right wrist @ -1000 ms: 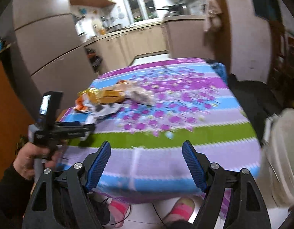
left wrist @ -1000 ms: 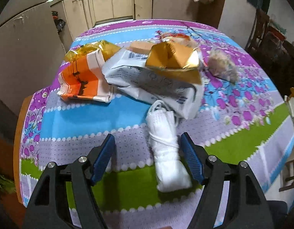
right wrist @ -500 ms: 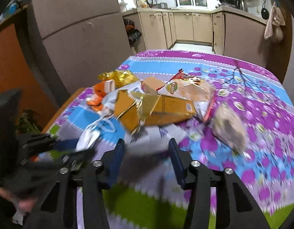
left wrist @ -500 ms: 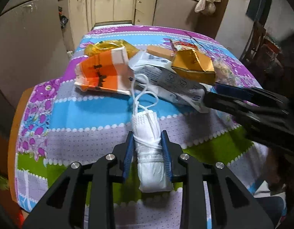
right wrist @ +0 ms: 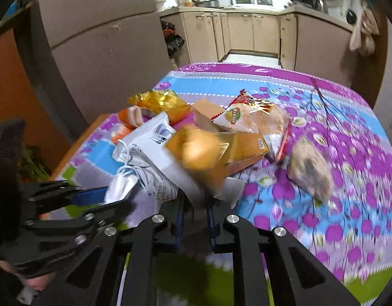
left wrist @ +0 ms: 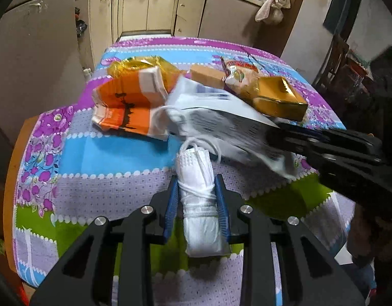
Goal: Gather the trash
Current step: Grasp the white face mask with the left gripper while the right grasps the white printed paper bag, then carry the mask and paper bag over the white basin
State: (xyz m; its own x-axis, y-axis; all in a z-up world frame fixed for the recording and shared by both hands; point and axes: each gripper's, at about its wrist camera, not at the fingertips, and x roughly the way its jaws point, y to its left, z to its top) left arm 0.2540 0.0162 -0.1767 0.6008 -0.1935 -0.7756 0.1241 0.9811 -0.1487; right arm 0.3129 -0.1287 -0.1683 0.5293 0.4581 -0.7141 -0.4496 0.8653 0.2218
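My left gripper (left wrist: 197, 199) is clamped on the rolled white mask (left wrist: 199, 204), my right gripper (right wrist: 194, 211) pinched on the white printed packet (right wrist: 155, 153) at the pile's near edge; early days, I judge; wrappers, gold box (left wrist: 278, 98) remain on the table (left wrist: 106, 158).

1. Trash pile mid-table on tablecloth (left wrist: 114, 158); rolled mask (left wrist: 198, 178) nearest, between left gripper (left wrist: 197, 199) fingers.
2. Printed pouch (left wrist: 221, 117) just behind mask, striped bag (left wrist: 129, 102) to its left.
3. Foil box (left wrist: 280, 97) right of pouch, partly on it.
4. Snack packet (right wrist: 249, 117) behind box.
5. Crumpled wad (right wrist: 310, 168) far right, apart.
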